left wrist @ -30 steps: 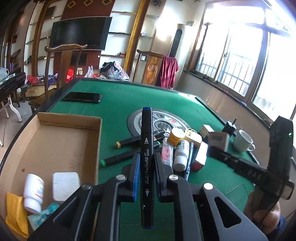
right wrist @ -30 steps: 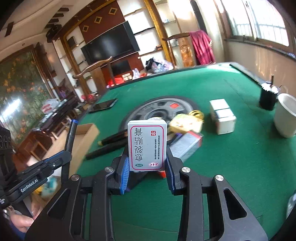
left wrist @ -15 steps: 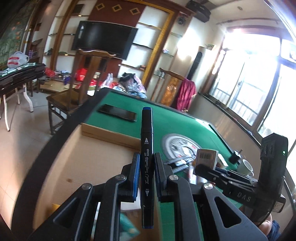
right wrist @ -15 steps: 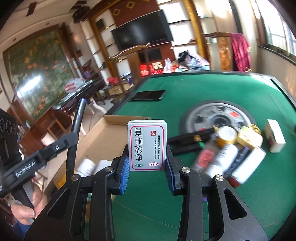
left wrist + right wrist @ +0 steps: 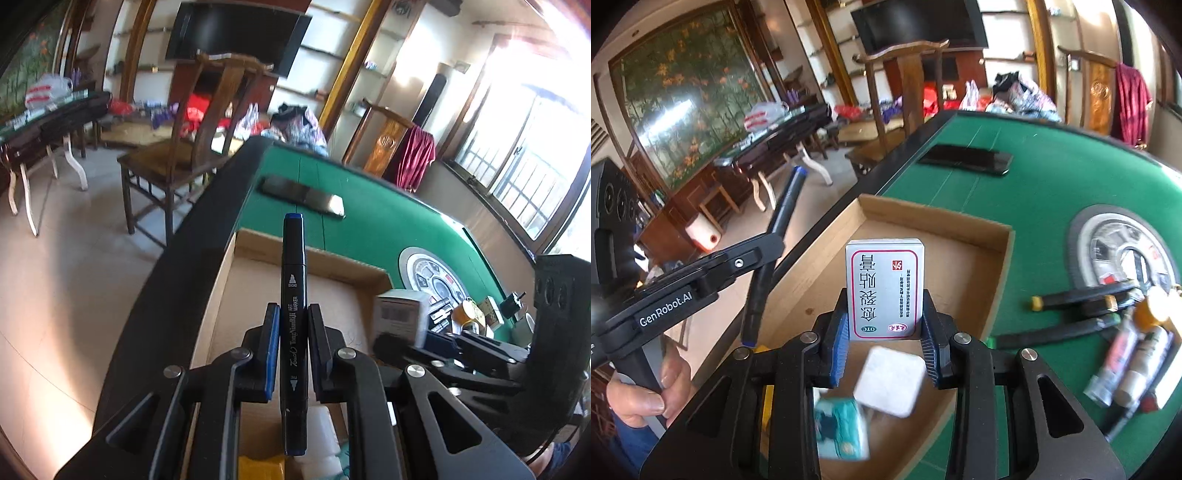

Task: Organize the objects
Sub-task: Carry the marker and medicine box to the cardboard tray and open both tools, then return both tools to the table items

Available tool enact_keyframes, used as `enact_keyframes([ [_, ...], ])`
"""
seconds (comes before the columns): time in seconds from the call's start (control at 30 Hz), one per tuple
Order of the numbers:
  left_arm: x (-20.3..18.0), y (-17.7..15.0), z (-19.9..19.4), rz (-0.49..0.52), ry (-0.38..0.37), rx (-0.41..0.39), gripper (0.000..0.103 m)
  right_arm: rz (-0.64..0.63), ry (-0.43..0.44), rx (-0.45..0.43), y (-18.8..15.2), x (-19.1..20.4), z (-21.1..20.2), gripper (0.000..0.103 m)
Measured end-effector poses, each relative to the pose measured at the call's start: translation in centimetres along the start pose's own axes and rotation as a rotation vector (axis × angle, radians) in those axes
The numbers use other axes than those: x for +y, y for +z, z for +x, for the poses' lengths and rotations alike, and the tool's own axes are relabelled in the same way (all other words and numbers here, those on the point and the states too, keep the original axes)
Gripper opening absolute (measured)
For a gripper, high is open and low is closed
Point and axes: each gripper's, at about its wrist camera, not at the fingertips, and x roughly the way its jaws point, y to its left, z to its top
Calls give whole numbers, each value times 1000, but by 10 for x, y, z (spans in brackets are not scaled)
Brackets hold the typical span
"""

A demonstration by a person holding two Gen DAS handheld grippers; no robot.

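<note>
cardboard box (image 5: 960, 280) far half bare, near end cluttered

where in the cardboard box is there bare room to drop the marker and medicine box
The cardboard box's far half is bare floor. Its near end is crowded: white square pad, teal packet. Outside, markers and bottles clutter the felt.

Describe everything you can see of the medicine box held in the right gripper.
The medicine box is a small, flat white carton with a red rounded border, Chinese print and a green oval mark, all upside down in the right wrist view. It stands on end, clamped at its lower sides by the right gripper, whose blue pads touch it. It hangs above the cardboard box. The left wrist view shows a barcode on its other face.
</note>
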Motion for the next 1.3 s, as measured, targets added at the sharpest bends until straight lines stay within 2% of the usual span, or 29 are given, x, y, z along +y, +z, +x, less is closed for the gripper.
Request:
enact_keyframes([
  [0.27,20,8,52,-28,24,127,13,-41,-55,84,28,11,57,34],
  [0.5,36,9,73,-68,40,175,13,-6,-60,172,39,-2,98,34],
  [0.7,46,7,78,-90,40,190,13,15,-81,199,43,-2,120,34],
  [1.03,51,2,67,-108,16,184,15,81,-79,201,54,-6,133,34],
  [1.13,52,0,59,-116,2,176,15,73,-79,186,57,-2,129,39],
  [1.23,50,1,51,-116,-9,167,15,79,-40,149,60,-1,116,40],
  [1.3,47,1,47,-111,-17,161,15,101,15,130,61,-4,106,41],
])
